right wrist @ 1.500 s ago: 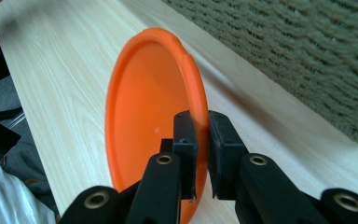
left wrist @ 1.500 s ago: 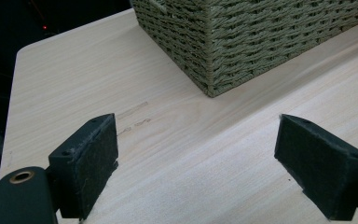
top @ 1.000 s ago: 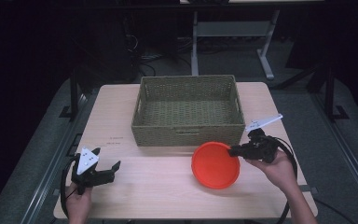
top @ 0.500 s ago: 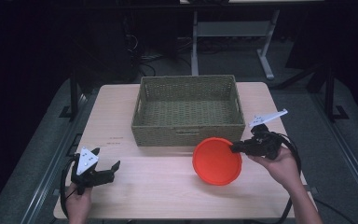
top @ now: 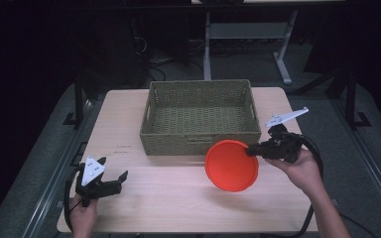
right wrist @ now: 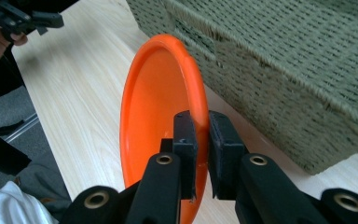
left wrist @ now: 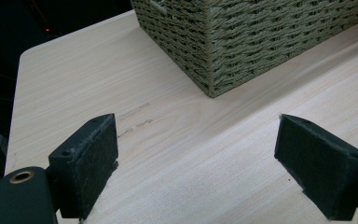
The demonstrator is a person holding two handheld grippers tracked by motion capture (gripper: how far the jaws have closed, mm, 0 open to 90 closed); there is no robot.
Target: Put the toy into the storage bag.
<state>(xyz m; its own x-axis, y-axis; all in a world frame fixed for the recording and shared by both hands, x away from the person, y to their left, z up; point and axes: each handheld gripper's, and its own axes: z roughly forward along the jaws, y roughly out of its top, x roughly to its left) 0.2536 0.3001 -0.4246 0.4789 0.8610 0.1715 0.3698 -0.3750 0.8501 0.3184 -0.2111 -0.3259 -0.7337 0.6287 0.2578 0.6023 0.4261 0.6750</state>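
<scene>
The right gripper (top: 252,150) is clamped on the rim of the orange plate (top: 231,165), holding it tilted above the table (top: 178,203) just in front of the basket (top: 201,116). The left gripper (top: 120,179) sits near the table's front left corner, its 2 jaws wide apart with nothing between them.

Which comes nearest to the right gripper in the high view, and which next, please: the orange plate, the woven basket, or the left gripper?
1. Orange plate: its rim is clamped in the right gripper.
2. Woven basket: just behind the plate, mid-table.
3. Left gripper: across the table, by the near left corner.
</scene>
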